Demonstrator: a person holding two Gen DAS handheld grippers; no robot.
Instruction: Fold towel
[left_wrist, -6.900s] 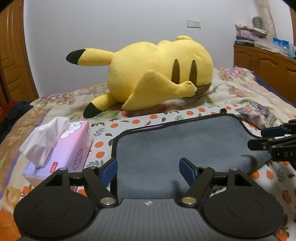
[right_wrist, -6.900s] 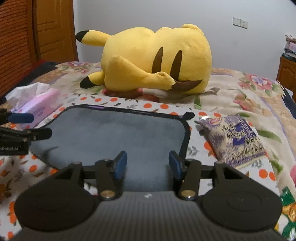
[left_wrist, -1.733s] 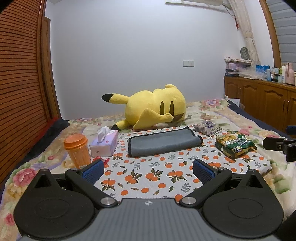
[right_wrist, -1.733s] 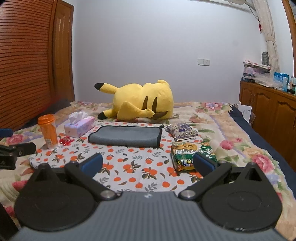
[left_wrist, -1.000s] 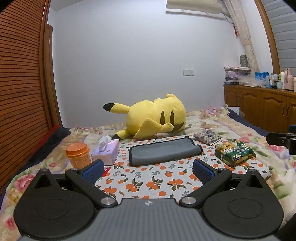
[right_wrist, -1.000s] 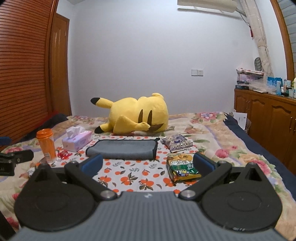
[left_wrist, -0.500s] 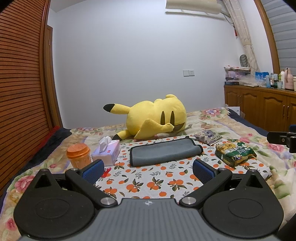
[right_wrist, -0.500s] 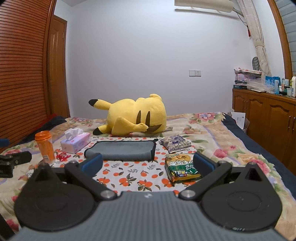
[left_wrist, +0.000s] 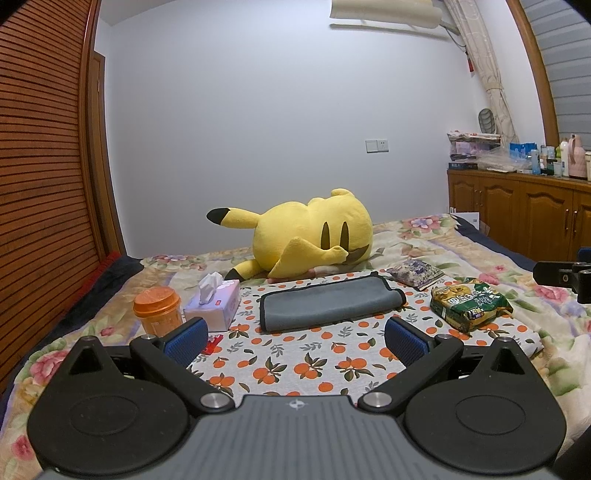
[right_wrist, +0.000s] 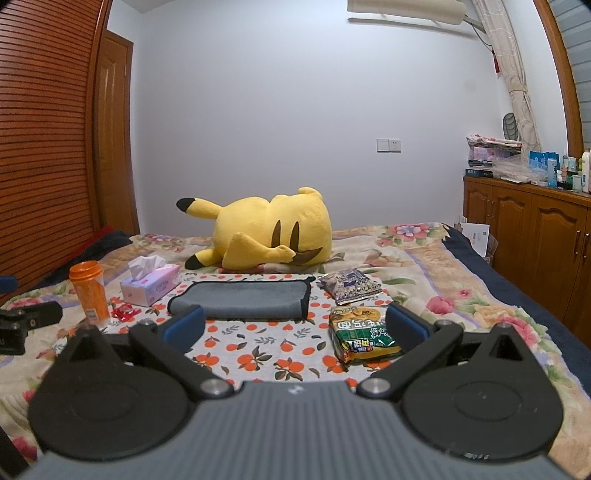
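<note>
A grey towel (left_wrist: 328, 302) with a black hem lies folded into a long flat strip on the orange-print cloth (left_wrist: 295, 362) on the bed. It also shows in the right wrist view (right_wrist: 240, 300). My left gripper (left_wrist: 295, 338) is open and empty, held well back from the towel above the cloth's near part. My right gripper (right_wrist: 295, 328) is open and empty, also far back from the towel. The right gripper's tip shows at the right edge of the left wrist view (left_wrist: 561, 275); the left gripper's tip shows at the left edge of the right wrist view (right_wrist: 26, 317).
A yellow plush toy (left_wrist: 310, 236) lies behind the towel. A tissue box (left_wrist: 214, 304) and an orange cup (left_wrist: 157, 310) stand to its left. A green snack bag (left_wrist: 469, 302) and a purple packet (left_wrist: 415, 273) lie to its right. Wooden cabinets (left_wrist: 524, 221) line the right wall.
Both grippers have drawn back and risen from close over the towel to far from it, with jaws opened wider. In the last second the views barely shift.
</note>
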